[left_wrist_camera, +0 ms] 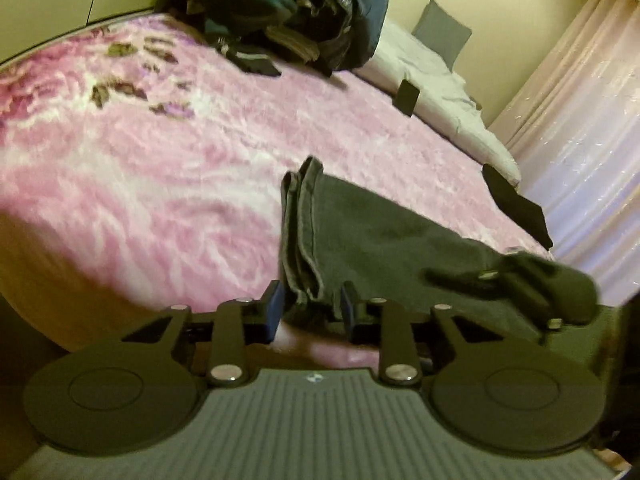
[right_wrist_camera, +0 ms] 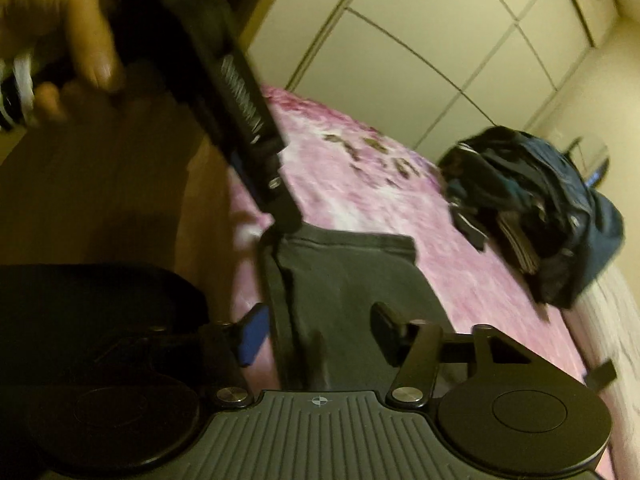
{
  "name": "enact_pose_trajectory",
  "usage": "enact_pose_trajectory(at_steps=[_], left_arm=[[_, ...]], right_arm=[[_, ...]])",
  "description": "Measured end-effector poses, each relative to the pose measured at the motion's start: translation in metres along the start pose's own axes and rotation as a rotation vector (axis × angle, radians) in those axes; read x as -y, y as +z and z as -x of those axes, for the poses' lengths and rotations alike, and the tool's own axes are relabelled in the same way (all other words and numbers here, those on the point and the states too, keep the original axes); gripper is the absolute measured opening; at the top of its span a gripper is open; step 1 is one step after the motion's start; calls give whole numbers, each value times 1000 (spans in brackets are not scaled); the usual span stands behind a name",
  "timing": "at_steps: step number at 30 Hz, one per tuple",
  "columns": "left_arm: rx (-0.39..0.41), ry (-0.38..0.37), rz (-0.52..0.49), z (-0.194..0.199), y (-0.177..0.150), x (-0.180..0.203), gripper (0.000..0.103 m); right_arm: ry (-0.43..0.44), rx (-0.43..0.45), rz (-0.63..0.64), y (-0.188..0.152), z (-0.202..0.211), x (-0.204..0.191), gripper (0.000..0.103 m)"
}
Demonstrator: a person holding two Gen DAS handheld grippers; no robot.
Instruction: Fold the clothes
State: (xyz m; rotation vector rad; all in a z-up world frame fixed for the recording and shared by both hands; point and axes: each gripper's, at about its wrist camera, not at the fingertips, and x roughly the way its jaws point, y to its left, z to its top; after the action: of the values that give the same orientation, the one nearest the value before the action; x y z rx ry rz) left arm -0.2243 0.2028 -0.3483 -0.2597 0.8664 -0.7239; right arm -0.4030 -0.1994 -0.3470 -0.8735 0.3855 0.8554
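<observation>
A dark grey folded garment (left_wrist_camera: 380, 232) (right_wrist_camera: 352, 280) lies on the near part of a pink fluffy bed cover (left_wrist_camera: 160, 140) (right_wrist_camera: 360, 184). My left gripper (left_wrist_camera: 312, 312) is shut on the garment's bunched near edge. From the right wrist view the left gripper (right_wrist_camera: 280, 208) comes down from the upper left onto the garment's corner, held by a hand (right_wrist_camera: 60, 20). My right gripper (right_wrist_camera: 318, 332) stands open, its fingers wide apart with the garment's other end between them. In the left wrist view the right gripper (left_wrist_camera: 516, 280) is a blurred dark shape on the cloth.
A pile of dark and blue clothes (left_wrist_camera: 288, 12) (right_wrist_camera: 532, 208) sits at the far end of the bed. A white pillow (left_wrist_camera: 432, 80), a grey cushion (left_wrist_camera: 442, 32) and two black items (left_wrist_camera: 516, 208) lie by the curtain (left_wrist_camera: 580, 120). A wardrobe (right_wrist_camera: 440, 40) stands behind.
</observation>
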Motion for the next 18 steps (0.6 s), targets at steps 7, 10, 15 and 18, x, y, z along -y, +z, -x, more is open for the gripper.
enact_pose_trajectory(at_steps=[7,10,15,18], left_arm=[[53,73,-20,16,-3,-10,38],[81,97,-45,19,-4,-12,39],[124,111,-139,19,-1,5,47],[138,104,-191,15,4,19,49]], right_arm=[[-13,-24,100,21,-41,-14,50],[-8,-36,101,24,-51,-14,36],[-50,32,-43,23,-33,-1,7],[-81,123,-299,18,-4,38,6]])
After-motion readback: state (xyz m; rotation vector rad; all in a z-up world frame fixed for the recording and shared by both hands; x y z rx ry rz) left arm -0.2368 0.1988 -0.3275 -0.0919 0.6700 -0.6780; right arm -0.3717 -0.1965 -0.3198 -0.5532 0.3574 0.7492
